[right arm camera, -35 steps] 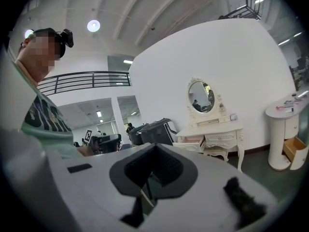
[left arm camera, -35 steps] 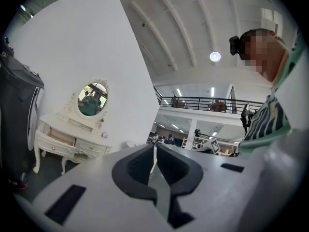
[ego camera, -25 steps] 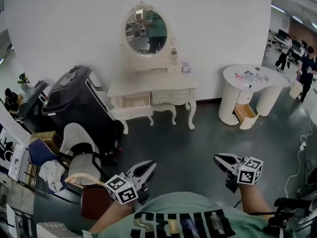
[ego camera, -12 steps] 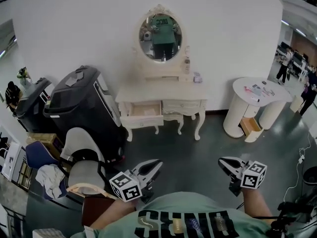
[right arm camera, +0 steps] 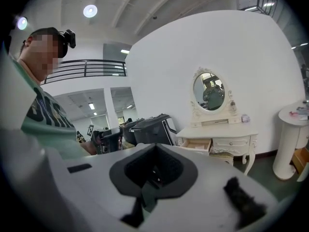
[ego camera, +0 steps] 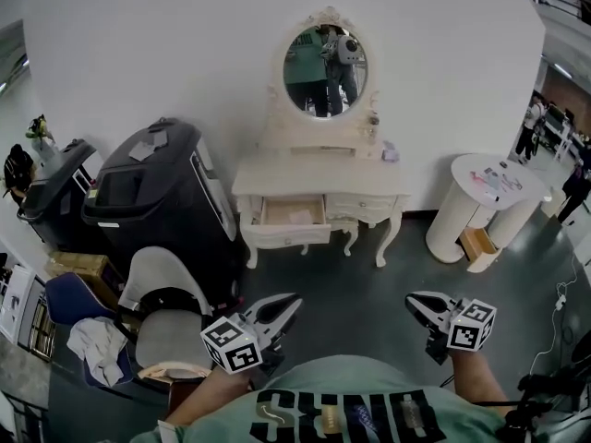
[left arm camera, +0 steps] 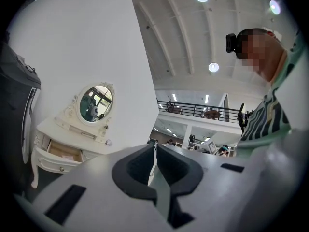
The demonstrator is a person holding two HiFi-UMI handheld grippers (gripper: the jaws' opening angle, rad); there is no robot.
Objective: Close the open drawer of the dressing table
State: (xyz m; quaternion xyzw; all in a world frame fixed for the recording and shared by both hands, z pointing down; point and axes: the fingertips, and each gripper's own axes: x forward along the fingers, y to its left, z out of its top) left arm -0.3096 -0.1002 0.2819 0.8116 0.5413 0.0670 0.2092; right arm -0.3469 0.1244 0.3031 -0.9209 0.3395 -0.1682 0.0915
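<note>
The cream dressing table (ego camera: 319, 185) with an oval mirror (ego camera: 325, 60) stands against the white wall. Its left drawer (ego camera: 291, 216) is pulled out, with something flat inside. Both grippers are low in the head view, well short of the table and touching nothing. My left gripper (ego camera: 294, 299) is shut and empty, and so is my right gripper (ego camera: 410, 297). The left gripper view shows the table (left arm camera: 72, 132) and the open drawer (left arm camera: 62, 151) far off to the left. In the right gripper view the table (right arm camera: 219, 135) and the drawer (right arm camera: 199, 144) lie beyond the jaws, to the right.
A big black case (ego camera: 152, 192) stands left of the table, with a grey chair (ego camera: 162, 293) in front of it. At the right is a white round table (ego camera: 489, 192) with its own low drawer (ego camera: 477, 245) pulled out. People stand at the far right.
The dressing table has come closer and drifted right in the head view. A person's reflection now fills the mirror. Both grippers stay shut, low in the view.
</note>
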